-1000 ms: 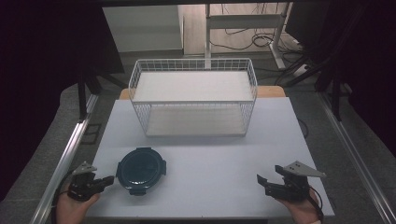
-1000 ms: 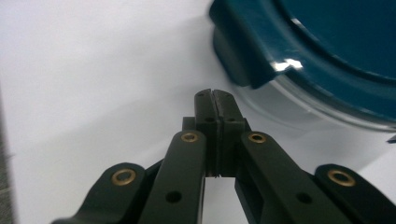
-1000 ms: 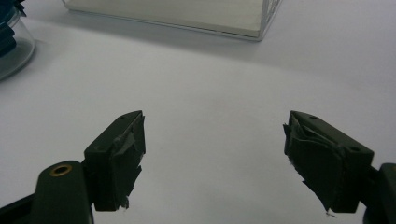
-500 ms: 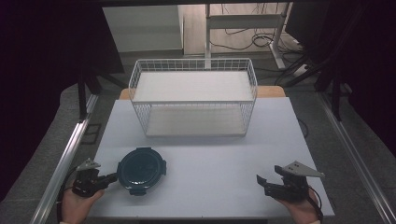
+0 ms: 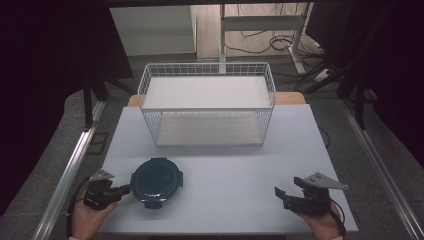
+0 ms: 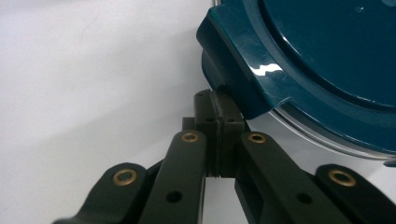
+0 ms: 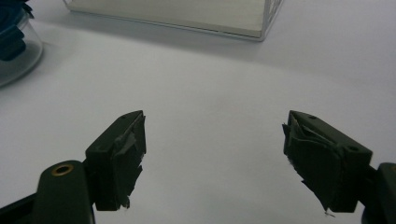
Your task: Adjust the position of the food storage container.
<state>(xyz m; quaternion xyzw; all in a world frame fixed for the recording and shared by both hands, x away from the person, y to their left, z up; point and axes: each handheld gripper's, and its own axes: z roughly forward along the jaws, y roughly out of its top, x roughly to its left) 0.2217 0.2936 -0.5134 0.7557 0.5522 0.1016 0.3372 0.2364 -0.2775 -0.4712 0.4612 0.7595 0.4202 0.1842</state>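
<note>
Round container (image 5: 156,182) with dark teal lid sits flat on the counter (image 5: 235,165), near the front-left corner, well apart from the white wire basket (image 5: 207,110) at the back edge.

Left gripper (image 5: 116,192): jaws clenched together, empty, tips just under the lid's left clip tab (image 6: 243,88); whether they touch it I cannot tell. Right gripper (image 7: 215,163): jaws released, wide apart, nothing between them, near the front-right corner of the counter.

Handling, as a judgement: clear body (image 7: 18,51) under the lid looks like glass or hard plastic, so stiff, smooth, likely slippery, possibly breakable and not light. Lid is rigid glossy plastic. Best hold looks like a protruding clip tab or the rim edge; the flat lid top offers the jaws nothing.

Orientation: lid faces straight up. Outline is round, so no true long axis; the only direction comes from the clip tabs, one facing the left edge of the counter, toward the left gripper.
</note>
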